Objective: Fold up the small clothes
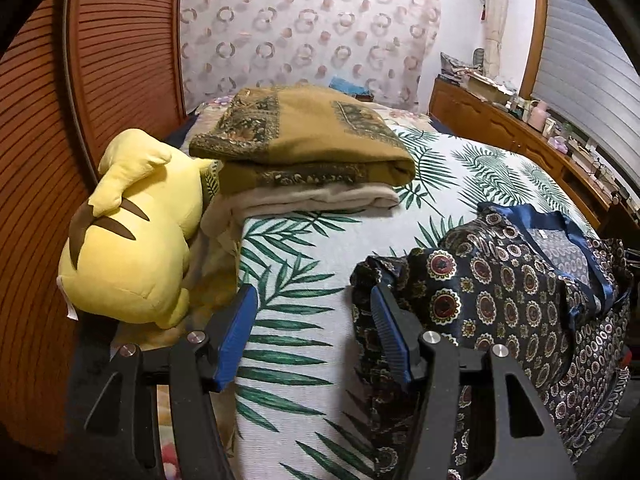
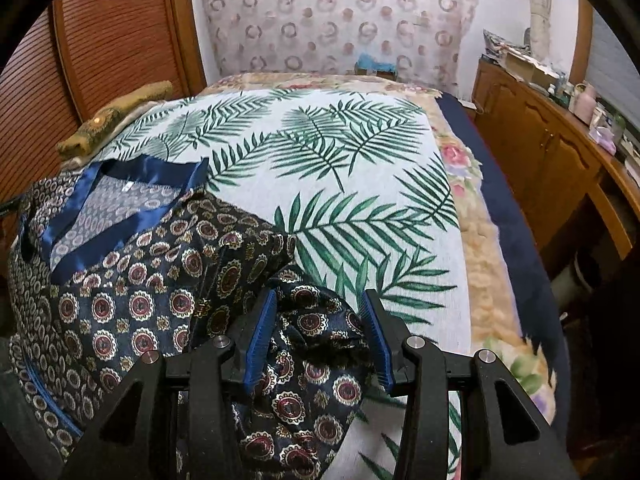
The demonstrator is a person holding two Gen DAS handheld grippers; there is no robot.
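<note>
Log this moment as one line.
left tool open beside shirt | right tool open around shirt bunch | folded stack on bed

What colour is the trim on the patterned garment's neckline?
Shiny royal blue trim, clearest in the right wrist view.

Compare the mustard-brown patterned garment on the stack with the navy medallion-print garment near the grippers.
The mustard-brown patterned garment is folded into a neat block; the navy medallion-print garment lies rumpled and unfolded. The mustard one rests on a folded cream cloth; the navy one lies directly on the palm-leaf bedspread. The mustard one lies beyond both grippers; bunched navy fabric sits between the right gripper's open fingers. Both are patterned.
</note>
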